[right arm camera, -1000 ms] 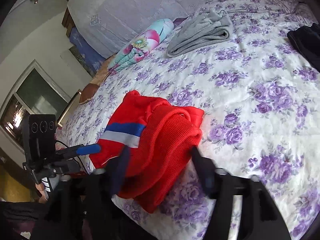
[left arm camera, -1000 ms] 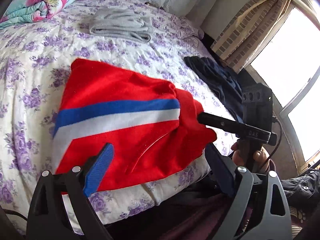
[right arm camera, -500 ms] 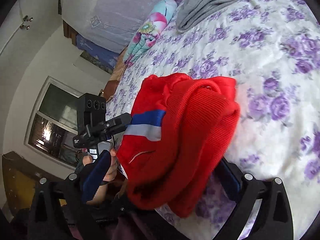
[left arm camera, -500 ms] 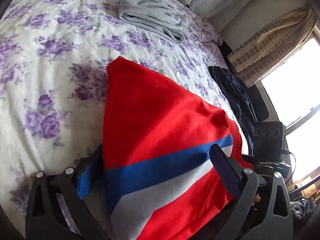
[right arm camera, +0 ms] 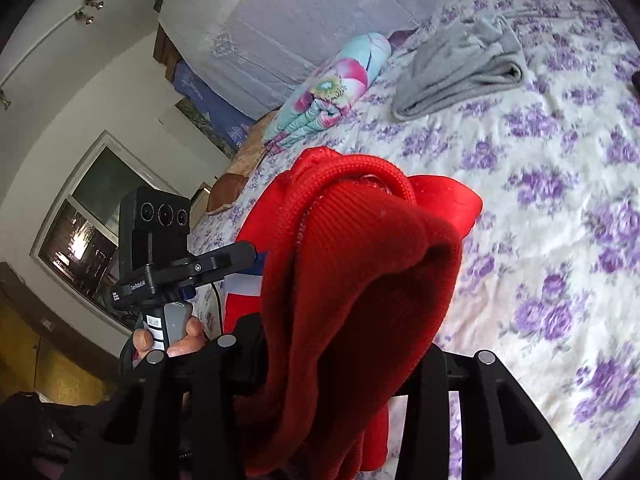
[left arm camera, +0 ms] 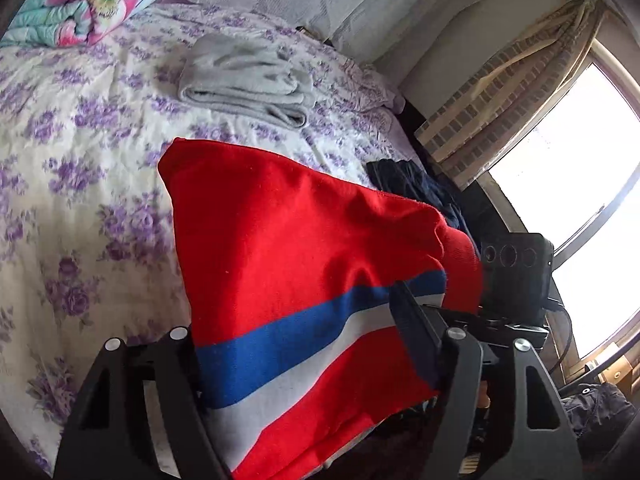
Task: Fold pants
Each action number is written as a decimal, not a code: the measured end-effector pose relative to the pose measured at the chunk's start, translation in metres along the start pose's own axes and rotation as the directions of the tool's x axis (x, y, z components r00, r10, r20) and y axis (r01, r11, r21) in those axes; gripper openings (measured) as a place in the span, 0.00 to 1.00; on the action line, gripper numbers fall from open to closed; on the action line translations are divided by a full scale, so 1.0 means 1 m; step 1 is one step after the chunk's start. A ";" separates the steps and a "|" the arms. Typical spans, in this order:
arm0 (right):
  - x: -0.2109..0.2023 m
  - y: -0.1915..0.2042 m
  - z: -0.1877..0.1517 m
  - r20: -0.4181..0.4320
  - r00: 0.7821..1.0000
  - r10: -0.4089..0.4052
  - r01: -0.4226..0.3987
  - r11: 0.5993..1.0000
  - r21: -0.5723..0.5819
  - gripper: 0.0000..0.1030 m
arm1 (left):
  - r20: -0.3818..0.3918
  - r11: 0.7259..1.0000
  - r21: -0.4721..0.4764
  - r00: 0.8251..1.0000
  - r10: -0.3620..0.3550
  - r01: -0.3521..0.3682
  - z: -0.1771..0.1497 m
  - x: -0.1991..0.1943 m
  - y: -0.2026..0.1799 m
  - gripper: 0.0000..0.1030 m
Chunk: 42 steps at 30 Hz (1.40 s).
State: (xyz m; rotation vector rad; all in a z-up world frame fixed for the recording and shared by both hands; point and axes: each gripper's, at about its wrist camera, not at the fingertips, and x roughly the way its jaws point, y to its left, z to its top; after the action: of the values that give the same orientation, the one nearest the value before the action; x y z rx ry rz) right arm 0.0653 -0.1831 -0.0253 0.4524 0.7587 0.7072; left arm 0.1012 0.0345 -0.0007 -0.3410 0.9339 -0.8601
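Observation:
The red pants (left arm camera: pixel 288 248) with a blue and white stripe lie folded at the near edge of the flowered bed (left arm camera: pixel 80 128). My left gripper (left arm camera: pixel 296 344) is shut on the striped near edge of the pants. My right gripper (right arm camera: pixel 340 364) is shut on the ribbed red waistband end (right arm camera: pixel 360 280), which bunches up and hides the fingertips. The left gripper also shows in the right wrist view (right arm camera: pixel 224 260), to the left of the cloth.
A folded grey garment (left arm camera: pixel 244 80) lies further back on the bed. A dark navy garment (left arm camera: pixel 416 188) lies at the bed's right edge. A rolled floral quilt (left arm camera: pixel 80 4) sits at the back left. A window with curtains (left arm camera: pixel 520 100) is to the right.
Both grippers have closed on the pants: left on the striped edge, right on the waistband. The cloth is now lifted and drawn toward the cameras.

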 end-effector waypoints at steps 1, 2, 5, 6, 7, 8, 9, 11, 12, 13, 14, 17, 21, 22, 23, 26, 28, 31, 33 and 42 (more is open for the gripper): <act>-0.004 0.001 0.012 0.010 1.000 -0.004 0.004 1.000 -0.013 0.41 | 0.013 1.000 0.008 1.000 -0.003 0.003 0.011 0.000 -0.005 0.68; -0.010 0.001 0.026 0.025 1.000 -0.014 0.014 1.000 -0.025 0.41 | 0.028 1.000 0.023 1.000 -0.001 0.000 0.026 0.001 -0.011 0.68; -0.020 -0.001 0.084 0.075 0.996 -0.055 0.059 0.997 -0.057 0.41 | 0.063 0.999 0.047 0.998 0.008 -0.011 0.076 0.010 -0.022 0.68; -0.020 -0.002 0.108 0.097 0.993 -0.073 0.080 0.995 -0.067 0.41 | 0.084 0.998 0.053 0.996 0.014 -0.018 0.101 0.015 -0.025 0.69; -0.021 -0.003 0.133 0.116 0.989 -0.090 0.100 0.992 -0.082 0.41 | 0.101 0.998 0.056 0.995 0.018 -0.024 0.121 0.020 -0.027 0.69; -0.022 -0.004 0.156 0.146 0.983 -0.113 0.129 0.986 -0.105 0.41 | 0.117 0.998 0.060 0.993 0.022 -0.030 0.144 0.025 -0.028 0.72; -0.020 -0.004 0.179 0.171 0.976 -0.137 0.159 0.979 -0.128 0.41 | 0.133 0.997 0.066 0.991 0.030 -0.039 0.171 0.033 -0.028 0.73; -0.012 -0.010 0.224 0.214 0.960 -0.180 0.215 0.965 -0.151 0.41 | 0.171 0.997 0.050 0.984 0.042 -0.051 0.216 0.046 -0.022 0.75; -0.005 -0.015 0.245 0.237 0.950 -0.202 0.243 0.957 -0.160 0.41 | 0.189 0.998 0.040 0.981 0.040 -0.048 0.241 0.056 -0.016 0.75; 0.002 -0.022 0.263 0.257 0.941 -0.222 0.269 0.949 -0.165 0.43 | 0.205 0.999 0.021 0.978 0.044 -0.049 0.261 0.065 -0.009 0.76; 0.015 -0.033 0.282 0.271 0.930 -0.248 0.299 0.940 -0.166 0.43 | 0.215 0.999 -0.004 0.976 0.044 -0.044 0.279 0.077 0.000 0.78; 0.055 -0.075 0.316 0.350 0.864 -0.363 0.426 0.896 -0.123 0.75 | 0.203 0.992 -0.106 0.975 0.085 -0.064 0.321 0.128 0.047 0.82; 0.124 -0.159 0.324 0.252 0.678 -0.690 0.709 0.705 0.023 0.91 | -0.026 0.900 -0.332 0.956 0.291 -0.283 0.328 0.217 0.150 0.86; 0.122 -0.170 0.320 0.252 0.695 -0.674 0.685 0.727 0.055 0.87 | -0.002 0.894 -0.397 0.974 0.225 -0.208 0.322 0.218 0.164 0.87; 0.109 -0.174 0.315 0.298 0.725 -0.621 0.622 0.776 0.102 0.88 | 0.037 0.892 -0.426 0.982 0.187 -0.154 0.320 0.212 0.169 0.87; 0.067 -0.158 0.303 0.423 0.711 -0.561 0.568 0.813 0.123 0.91 | 0.059 0.912 -0.393 0.986 0.157 -0.122 0.318 0.189 0.165 0.86; 0.041 -0.141 0.294 0.462 0.701 -0.543 0.569 0.817 0.096 0.92 | 0.101 0.913 -0.396 0.983 0.152 -0.101 0.311 0.159 0.160 0.87; -0.005 -0.114 0.275 0.495 0.710 -0.500 0.538 0.839 0.076 0.93 | 0.146 0.928 -0.356 0.974 0.173 -0.111 0.290 0.110 0.132 0.87; -0.041 -0.080 0.250 0.520 0.714 -0.468 0.529 0.848 0.037 0.94 | 0.165 0.952 -0.277 0.969 0.184 -0.134 0.268 0.075 0.099 0.88; -0.194 0.086 0.123 0.594 0.732 -0.333 0.539 0.816 -0.207 0.97 | 0.468 0.924 0.096 0.836 0.287 -0.370 0.139 -0.125 -0.123 0.95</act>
State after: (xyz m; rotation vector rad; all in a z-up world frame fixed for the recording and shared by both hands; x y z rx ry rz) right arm 0.0219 -0.2782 0.1966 0.0904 0.1658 0.2233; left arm 0.1158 0.0401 0.2225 -0.1950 0.4562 -0.5072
